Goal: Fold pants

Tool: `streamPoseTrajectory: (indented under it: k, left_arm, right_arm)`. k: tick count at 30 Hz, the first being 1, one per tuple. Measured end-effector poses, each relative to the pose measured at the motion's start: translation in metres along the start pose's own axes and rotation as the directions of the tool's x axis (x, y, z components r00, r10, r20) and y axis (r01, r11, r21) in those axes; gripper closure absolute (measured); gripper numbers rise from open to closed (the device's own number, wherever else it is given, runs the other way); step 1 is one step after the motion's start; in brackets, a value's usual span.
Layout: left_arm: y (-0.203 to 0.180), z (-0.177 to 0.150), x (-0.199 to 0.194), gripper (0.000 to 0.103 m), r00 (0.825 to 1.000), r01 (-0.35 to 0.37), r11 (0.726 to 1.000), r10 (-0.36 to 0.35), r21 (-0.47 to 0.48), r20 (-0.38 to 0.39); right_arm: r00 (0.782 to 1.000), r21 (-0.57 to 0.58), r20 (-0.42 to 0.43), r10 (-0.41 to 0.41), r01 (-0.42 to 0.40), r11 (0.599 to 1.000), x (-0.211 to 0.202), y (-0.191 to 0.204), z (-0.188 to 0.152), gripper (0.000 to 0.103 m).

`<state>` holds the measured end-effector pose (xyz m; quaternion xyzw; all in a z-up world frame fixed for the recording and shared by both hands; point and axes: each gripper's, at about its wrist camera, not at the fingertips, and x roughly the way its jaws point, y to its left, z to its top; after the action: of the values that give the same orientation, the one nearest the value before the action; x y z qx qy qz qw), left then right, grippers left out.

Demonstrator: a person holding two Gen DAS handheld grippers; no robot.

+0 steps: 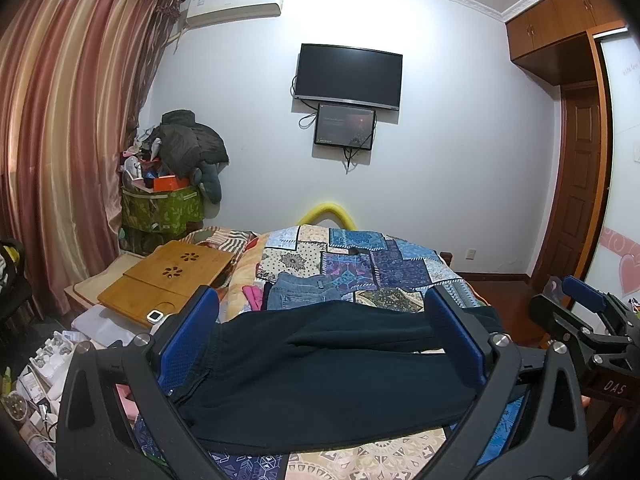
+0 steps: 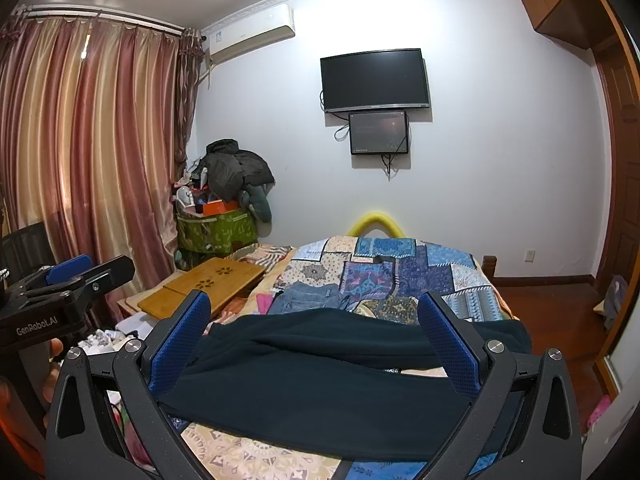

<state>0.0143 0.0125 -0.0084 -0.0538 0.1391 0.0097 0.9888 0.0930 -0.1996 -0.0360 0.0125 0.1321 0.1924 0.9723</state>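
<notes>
Dark navy pants (image 1: 320,372) lie folded across the patchwork bedspread (image 1: 360,264), spanning the near part of both views; they also show in the right wrist view (image 2: 320,380). My left gripper (image 1: 320,344) is open, its blue pads (image 1: 188,340) wide apart above the pants, touching no cloth that I can see. My right gripper (image 2: 316,344) is open too, its blue pads (image 2: 448,348) spread over the same pants. The right gripper also shows at the right edge of the left wrist view (image 1: 588,320), and the left gripper at the left edge of the right wrist view (image 2: 68,280).
Folded blue jeans (image 1: 300,292) and a pink item (image 1: 252,296) lie farther up the bed. A wooden lap tray (image 1: 172,276) sits at the left bedside, over cluttered boxes (image 1: 48,364). A green bin (image 1: 160,208) piled with clothes stands by the curtain (image 1: 60,140). A wooden door (image 1: 580,184) is right.
</notes>
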Motion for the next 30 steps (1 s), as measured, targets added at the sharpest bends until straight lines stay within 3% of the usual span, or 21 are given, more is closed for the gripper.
streamPoseTrajectory:
  k: [14, 24, 30]
  left_arm:
    - [0.005, 0.009, 0.033, 0.000, 1.000, -0.010, 1.000, 0.010, 0.025, -0.004]
    - [0.044, 0.028, 0.143, 0.000, 0.995, -0.041, 0.997, 0.047, 0.059, -0.092]
    - [0.077, 0.031, 0.225, 0.000, 0.981, -0.110, 0.989, 0.125, 0.104, -0.151]
  right_arm:
    - [0.999, 0.004, -0.047, -0.016, 0.016, 1.000, 0.034, -0.009, -0.003, 0.000]
    - [0.991, 0.016, -0.131, -0.030, 0.032, 0.999, 0.112, -0.044, -0.004, 0.000]
    - [0.980, -0.001, -0.198, -0.012, 0.012, 1.000, 0.167, -0.068, -0.004, 0.000]
